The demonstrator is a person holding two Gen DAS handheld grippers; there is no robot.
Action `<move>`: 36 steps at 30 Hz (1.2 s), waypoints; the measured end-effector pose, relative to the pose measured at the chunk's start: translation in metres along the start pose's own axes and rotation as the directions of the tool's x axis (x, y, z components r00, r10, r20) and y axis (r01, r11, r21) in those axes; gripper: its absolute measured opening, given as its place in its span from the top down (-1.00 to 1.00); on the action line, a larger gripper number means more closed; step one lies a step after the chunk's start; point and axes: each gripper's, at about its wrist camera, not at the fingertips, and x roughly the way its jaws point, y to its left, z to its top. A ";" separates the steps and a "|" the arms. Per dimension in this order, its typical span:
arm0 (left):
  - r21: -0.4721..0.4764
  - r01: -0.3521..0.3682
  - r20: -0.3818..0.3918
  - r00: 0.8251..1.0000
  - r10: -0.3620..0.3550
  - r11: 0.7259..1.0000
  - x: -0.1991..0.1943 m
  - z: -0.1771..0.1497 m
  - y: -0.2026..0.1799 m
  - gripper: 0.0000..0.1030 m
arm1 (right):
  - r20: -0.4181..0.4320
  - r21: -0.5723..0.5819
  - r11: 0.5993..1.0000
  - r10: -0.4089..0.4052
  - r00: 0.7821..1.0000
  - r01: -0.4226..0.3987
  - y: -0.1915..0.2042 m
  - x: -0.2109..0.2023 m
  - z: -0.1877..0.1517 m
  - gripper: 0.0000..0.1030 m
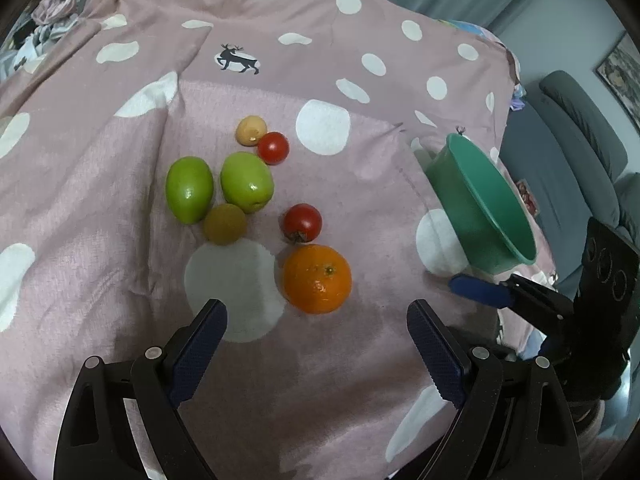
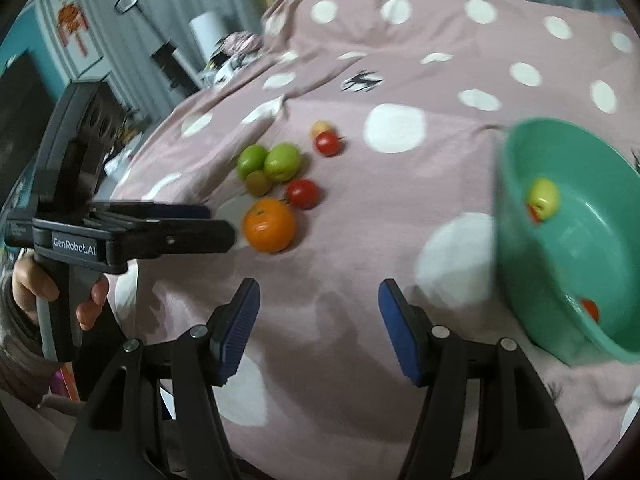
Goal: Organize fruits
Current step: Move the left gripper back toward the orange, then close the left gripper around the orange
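Loose fruit lies on the pink dotted blanket (image 1: 360, 340): an orange (image 1: 317, 279), two red tomatoes (image 1: 302, 222) (image 1: 273, 147), two green fruits (image 1: 189, 189) (image 1: 247, 181), a brownish round fruit (image 1: 224, 224) and a pale one (image 1: 251, 130). My left gripper (image 1: 316, 320) is open and empty, just short of the orange. A green bowl (image 2: 600, 264) stands at the right, holding a yellow-green fruit (image 2: 543, 197) and a red one (image 2: 590, 309). My right gripper (image 2: 318, 302) is open and empty, left of the bowl. The orange also shows in the right wrist view (image 2: 269, 224).
The blanket is rumpled with folds at the back. A grey sofa (image 1: 580, 152) stands beyond the blanket's right edge. The left gripper's body and the hand holding it (image 2: 92, 240) sit at the left of the right wrist view.
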 end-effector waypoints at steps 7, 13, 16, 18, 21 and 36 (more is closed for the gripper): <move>0.050 -0.023 0.021 1.000 0.022 0.998 0.005 0.001 -0.001 -0.77 | -0.032 -0.055 0.998 0.037 0.999 -0.039 0.020 0.029 0.010 -0.20; 0.081 0.011 0.014 1.000 -0.012 0.997 0.015 0.005 -0.007 -0.75 | -0.043 -0.073 0.997 0.038 0.998 -0.041 0.024 0.044 0.017 -0.20; 0.113 0.024 0.007 1.000 -0.025 0.993 0.020 0.006 -0.013 -0.70 | -0.046 -0.077 0.996 0.031 0.998 -0.035 0.024 0.049 0.020 -0.20; 0.117 0.035 0.000 0.999 -0.035 0.993 0.023 0.007 -0.014 -0.65 | -0.051 -0.078 0.996 0.032 0.998 -0.036 0.024 0.054 0.023 -0.20; 0.114 0.046 -0.007 0.999 -0.046 0.992 0.027 0.009 -0.012 -0.45 | -0.059 -0.083 0.996 0.037 0.998 -0.042 0.026 0.059 0.024 -0.19; 0.063 0.072 -0.036 0.997 -0.069 0.995 0.037 0.012 -0.002 -0.03 | -0.082 -0.102 0.993 0.052 0.995 -0.060 0.030 0.075 0.031 -0.03</move>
